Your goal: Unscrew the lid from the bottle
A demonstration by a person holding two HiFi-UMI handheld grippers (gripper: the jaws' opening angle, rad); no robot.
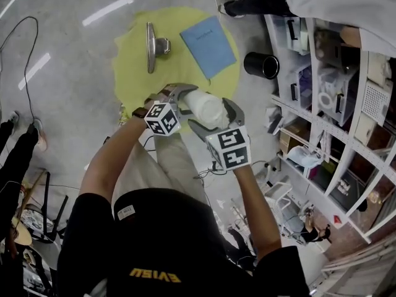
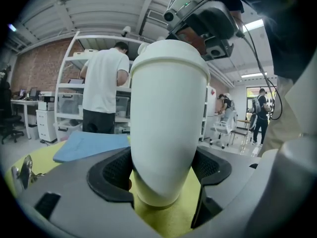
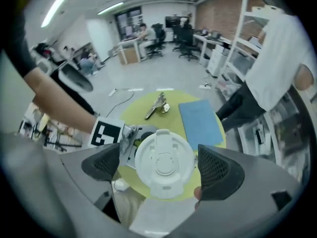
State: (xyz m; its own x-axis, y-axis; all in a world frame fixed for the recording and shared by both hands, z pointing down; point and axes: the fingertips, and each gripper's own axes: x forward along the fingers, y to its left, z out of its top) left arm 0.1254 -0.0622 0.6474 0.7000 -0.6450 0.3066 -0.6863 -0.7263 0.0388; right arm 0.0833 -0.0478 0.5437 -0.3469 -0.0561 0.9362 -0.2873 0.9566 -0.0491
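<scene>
I hold a white bottle (image 1: pixel 201 104) in the air above the yellow round table (image 1: pixel 131 73). My left gripper (image 1: pixel 183 96) is shut on the bottle's lower body; in the left gripper view both black pads (image 2: pixel 111 175) press the bottle (image 2: pixel 168 118) from either side. The bottle's lid (image 3: pixel 163 162) faces the right gripper view, flat and round with a flip tab. My right gripper (image 3: pixel 159 166) straddles the lid, open, with a small gap showing between each pad (image 3: pixel 218 171) and the lid's rim. In the head view the right gripper (image 1: pixel 215 120) sits over the lid end.
A blue notebook (image 1: pixel 208 45) and a metal tool (image 1: pixel 152 47) lie on the yellow table. A black cup (image 1: pixel 261 65) stands on the floor by the white shelving (image 1: pixel 337 110). A person in a white shirt (image 2: pixel 101 83) stands at the shelves. Cables run across the floor.
</scene>
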